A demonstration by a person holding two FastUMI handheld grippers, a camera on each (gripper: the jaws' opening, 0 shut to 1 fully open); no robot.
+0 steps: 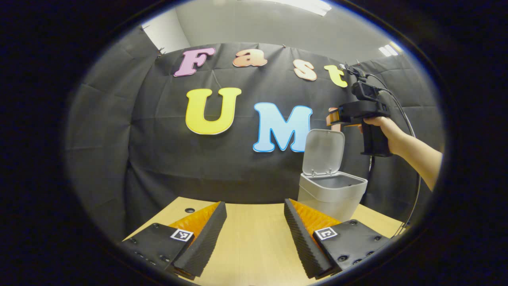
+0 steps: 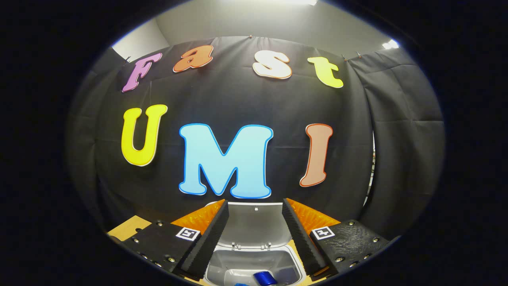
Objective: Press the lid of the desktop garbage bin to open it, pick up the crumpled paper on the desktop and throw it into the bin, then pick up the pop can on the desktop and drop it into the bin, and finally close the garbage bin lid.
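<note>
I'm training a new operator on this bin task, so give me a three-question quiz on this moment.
1. True or false: the bin lid stands open.
2. Which gripper hangs above the bin: A left, B right?
3. What blue thing lies inside the bin?

Key: 1 true. 2 B, the right gripper, held by a hand. 3 The pop can, seen between the open right fingers.

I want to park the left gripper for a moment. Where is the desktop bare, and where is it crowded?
Bare wood of the desktop lies between and ahead of the left gripper, back to the cloth wall. It is crowded at the right: the garbage bin stands there with its lid up, and the right gripper is held above it, over a blue can lying inside.
</note>
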